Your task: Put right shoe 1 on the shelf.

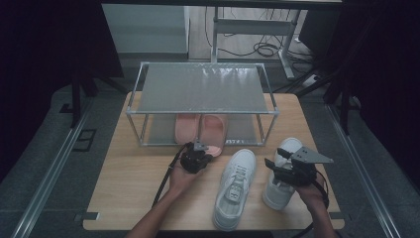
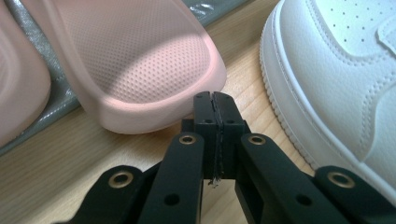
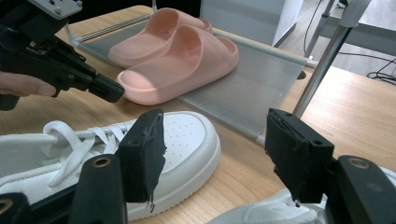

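Pink slipper (image 2: 140, 70) heel touching left claw (image 2: 215, 100) tip — claw shut, empty

Slippers (image 1: 200, 128) on the rack's lower shelf (image 1: 161, 130), two sneakers (image 1: 235, 188) on the table (image 1: 129, 183) in front.

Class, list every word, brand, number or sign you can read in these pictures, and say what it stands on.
None can be read: the white sneakers, the pink slippers, the metal shoe rack, the wooden table and both grippers bear no legible text in any view.
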Tool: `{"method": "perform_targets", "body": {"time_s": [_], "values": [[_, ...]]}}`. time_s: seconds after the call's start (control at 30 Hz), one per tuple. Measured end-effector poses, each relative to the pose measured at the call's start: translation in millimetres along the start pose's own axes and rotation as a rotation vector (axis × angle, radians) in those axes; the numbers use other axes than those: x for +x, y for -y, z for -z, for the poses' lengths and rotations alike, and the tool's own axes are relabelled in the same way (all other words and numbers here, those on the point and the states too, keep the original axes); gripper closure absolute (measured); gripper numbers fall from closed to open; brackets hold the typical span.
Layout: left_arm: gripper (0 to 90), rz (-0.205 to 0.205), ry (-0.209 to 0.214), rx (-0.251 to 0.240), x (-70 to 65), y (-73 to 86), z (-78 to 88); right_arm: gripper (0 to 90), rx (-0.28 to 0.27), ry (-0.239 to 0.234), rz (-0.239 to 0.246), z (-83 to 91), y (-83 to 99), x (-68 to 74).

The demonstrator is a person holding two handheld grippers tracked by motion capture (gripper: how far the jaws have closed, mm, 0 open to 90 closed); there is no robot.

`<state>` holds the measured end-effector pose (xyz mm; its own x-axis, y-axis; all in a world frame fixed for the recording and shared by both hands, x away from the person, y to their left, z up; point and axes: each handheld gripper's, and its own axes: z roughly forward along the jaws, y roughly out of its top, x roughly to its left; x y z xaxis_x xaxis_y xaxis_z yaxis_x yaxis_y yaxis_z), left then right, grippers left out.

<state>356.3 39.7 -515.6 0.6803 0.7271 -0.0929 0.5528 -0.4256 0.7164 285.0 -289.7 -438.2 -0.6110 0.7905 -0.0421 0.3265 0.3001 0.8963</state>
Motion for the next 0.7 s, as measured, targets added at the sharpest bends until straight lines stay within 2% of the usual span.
{"method": "perform_targets", "body": {"time_s": [0.3, 0.7], "values": [[90.0, 0.008, -0.010, 0.004, 1.2, -8.0, -8.4, 38.9, 0.000, 0.002, -0.001, 0.6, 0.0, -0.2], [90.0, 0.043, -0.029, -0.002, 8.4, -16.4, -19.4, 38.9, -0.004, 0.005, -0.003, 2.5, -0.3, -1.6]]}}
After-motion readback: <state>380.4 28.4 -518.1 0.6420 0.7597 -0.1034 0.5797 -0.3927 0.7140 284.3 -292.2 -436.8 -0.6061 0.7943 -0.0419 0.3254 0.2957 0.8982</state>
